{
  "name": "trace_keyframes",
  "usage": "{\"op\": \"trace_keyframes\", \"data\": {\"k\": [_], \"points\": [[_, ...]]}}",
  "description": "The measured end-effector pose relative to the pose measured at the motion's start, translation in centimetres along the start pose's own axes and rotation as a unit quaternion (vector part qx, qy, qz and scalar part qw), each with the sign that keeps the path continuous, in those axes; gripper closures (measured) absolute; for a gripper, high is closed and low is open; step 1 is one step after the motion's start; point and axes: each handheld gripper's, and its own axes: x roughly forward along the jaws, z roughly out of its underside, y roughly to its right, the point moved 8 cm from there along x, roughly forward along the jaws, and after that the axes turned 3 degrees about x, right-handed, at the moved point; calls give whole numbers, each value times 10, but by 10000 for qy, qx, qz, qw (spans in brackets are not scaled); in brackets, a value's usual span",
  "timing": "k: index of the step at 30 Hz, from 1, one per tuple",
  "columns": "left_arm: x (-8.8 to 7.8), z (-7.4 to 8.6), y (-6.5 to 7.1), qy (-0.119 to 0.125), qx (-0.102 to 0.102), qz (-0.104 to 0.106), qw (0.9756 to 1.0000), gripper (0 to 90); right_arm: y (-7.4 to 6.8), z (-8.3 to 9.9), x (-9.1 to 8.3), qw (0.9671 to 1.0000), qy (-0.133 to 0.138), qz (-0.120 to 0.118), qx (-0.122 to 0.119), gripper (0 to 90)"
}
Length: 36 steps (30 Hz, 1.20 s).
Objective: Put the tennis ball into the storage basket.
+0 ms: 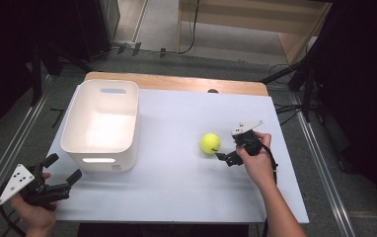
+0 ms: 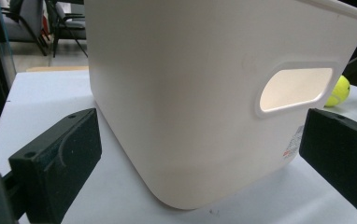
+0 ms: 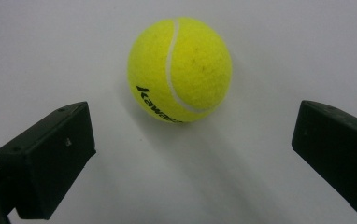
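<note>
Though unclasped, tennis ball (image 3: 180, 70) mid-table (image 1: 176, 173)

From above, my tabletop (image 1: 176, 187) is evenly and brightly lit while the room around it falls off into near black at both sides. Light glows through the white bin (image 1: 100, 123), its floor and handle slot washed out. Along my right tool (image 3: 193, 154), the tennis ball (image 3: 180, 70) is sharp and throws a soft shadow toward me; the near black jaws blur slightly.

Fuzzy felt tennis ball (image 3: 180, 70), smooth plastic bin (image 2: 204, 93)
</note>
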Motion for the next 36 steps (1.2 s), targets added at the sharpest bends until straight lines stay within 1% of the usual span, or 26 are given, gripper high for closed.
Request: {"op": "trace_keyframes", "data": {"k": [4, 6, 7, 11, 17, 24, 25, 27, 28, 31, 36], "points": [[0, 0, 0, 0, 4, 8, 10000, 0, 0, -3, 6, 9999, -80, -58, -64, 0], [0, 0, 1, -7, -2, 14, 10000, 0, -1, -3, 7, 9999, -109, -49, -32, 0], [0, 0, 1, -4, -1, 13, 10000, 0, -1, -5, 10, 9999, -122, -86, -62, 0], [1, 0, 1, -11, 4, 12, 10000, 0, -2, -7, 15, 9997, -178, -110, -129, 0], [1, 0, 1, -21, 6, 30, 10000, 0, -3, -8, 22, 9995, -250, -92, -181, 0], [1, 0, 1, -33, 22, 41, 10000, 0, -2, -11, 28, 9994, -280, -97, -186, 0], [1, 0, 1, -37, 27, 41, 10000, 0, -2, -11, 29, 9994, -267, -97, -182, 0], [1, 1, 1, -48, 34, 39, 10000, 0, -3, -11, 31, 9993, -329, -113, -139, 0], [1, 1, 1, -58, 36, 35, 10000, 0, -2, -11, 32, 9993, -312, -101, -186, 0], [2, 1, 1, -51, 42, 46, 10000, 0, -3, -12, 36, 9991, -354, -108, -224, 0], [2, 1, 2, -54, 45, 55, 10000, 0, -4, -14, 40, 9989, -380, -115, -246, 0]]}}
